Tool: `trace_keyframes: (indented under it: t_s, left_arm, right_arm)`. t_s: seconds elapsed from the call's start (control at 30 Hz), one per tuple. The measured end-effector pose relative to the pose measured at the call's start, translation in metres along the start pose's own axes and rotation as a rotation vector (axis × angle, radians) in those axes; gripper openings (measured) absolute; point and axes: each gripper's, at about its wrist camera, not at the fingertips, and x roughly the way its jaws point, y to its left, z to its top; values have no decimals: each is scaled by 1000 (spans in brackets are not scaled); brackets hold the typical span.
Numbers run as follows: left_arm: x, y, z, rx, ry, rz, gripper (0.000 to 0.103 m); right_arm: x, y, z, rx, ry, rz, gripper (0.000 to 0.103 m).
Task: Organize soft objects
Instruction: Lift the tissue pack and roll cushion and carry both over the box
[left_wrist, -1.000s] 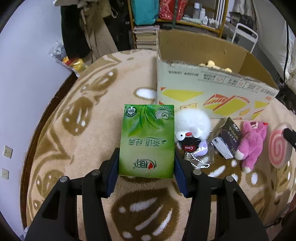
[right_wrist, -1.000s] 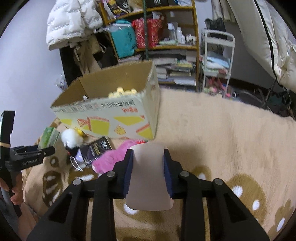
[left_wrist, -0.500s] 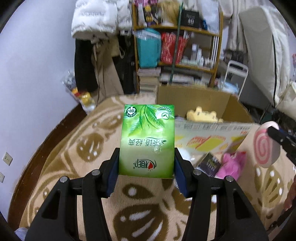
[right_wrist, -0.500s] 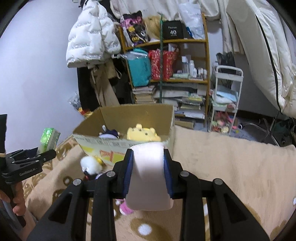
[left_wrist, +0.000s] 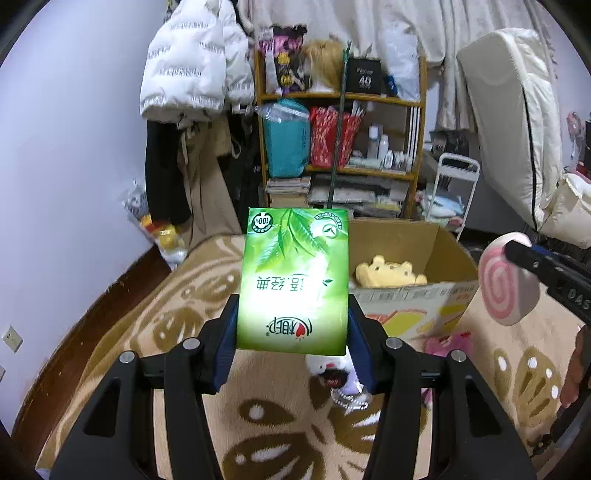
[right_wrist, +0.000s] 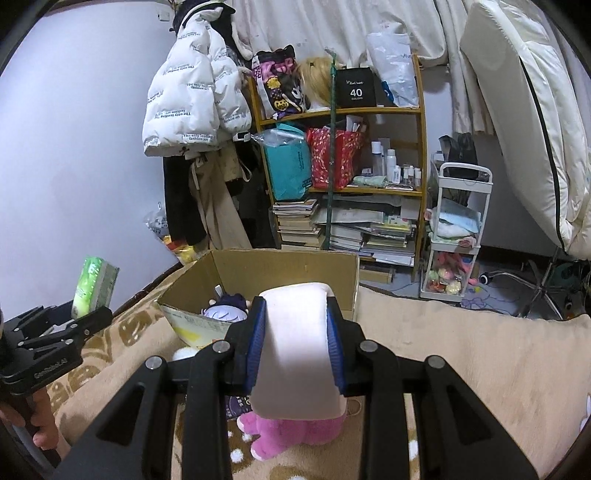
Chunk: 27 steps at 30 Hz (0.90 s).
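Note:
My left gripper (left_wrist: 293, 328) is shut on a green tissue pack (left_wrist: 293, 280) and holds it up in the air in front of the open cardboard box (left_wrist: 413, 295). My right gripper (right_wrist: 295, 339) is shut on a pink swirl cushion (right_wrist: 297, 350), seen side-on in the left wrist view (left_wrist: 506, 282). The box (right_wrist: 280, 269) holds a yellow plush (left_wrist: 388, 271) and a purple-haired doll (right_wrist: 225, 308). A pink plush (right_wrist: 291, 432) lies on the carpet under the right gripper. A white fluffy toy (left_wrist: 332, 365) lies under the tissue pack.
A beige patterned carpet (left_wrist: 177, 325) covers the floor. Behind the box stand a cluttered wooden shelf (right_wrist: 347, 166), a white trolley (right_wrist: 454, 236) and hanging coats (right_wrist: 195, 107). A leaning mattress (right_wrist: 528, 110) is at the right. A dark packet (right_wrist: 238, 404) lies by the pink plush.
Both grippers have risen from carpet level with their loads, so the box's inside now shows. The tissue pack and the swirl cushion stay gripped.

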Motion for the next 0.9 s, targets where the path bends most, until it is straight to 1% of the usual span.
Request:
trace_keyframes:
  t_s: [0.07,0.23,0.33,0.53,0.7,0.77,0.9]
  left_arm:
    - [-4,-1,4,1,-20,4,52]
    - [-9,-3,18,-17,-61,2,52]
    - [-10,-5,29,-14,-91,7,52]
    - [-5,-12,53,6,-137,-9,52]
    - [8,-19,66,27,-153,-13,52]
    - [19,-21,69,23,-147,-27,52]
    - [41,-27,70,30,-125,-30,52]
  right_arm:
    - [-2,1,4,-1,-13,5,33]
    - [-5,7,21,-55,-51,3,33]
    - [-6,7,32,-52,-76,10,33]
    - [1,8,53,-63,-125,16,33]
    - [15,8,62,-67,-138,38,33]
    - [22,8,62,-67,-138,48,33]
    - [41,9,59,-66,-120,70,33]
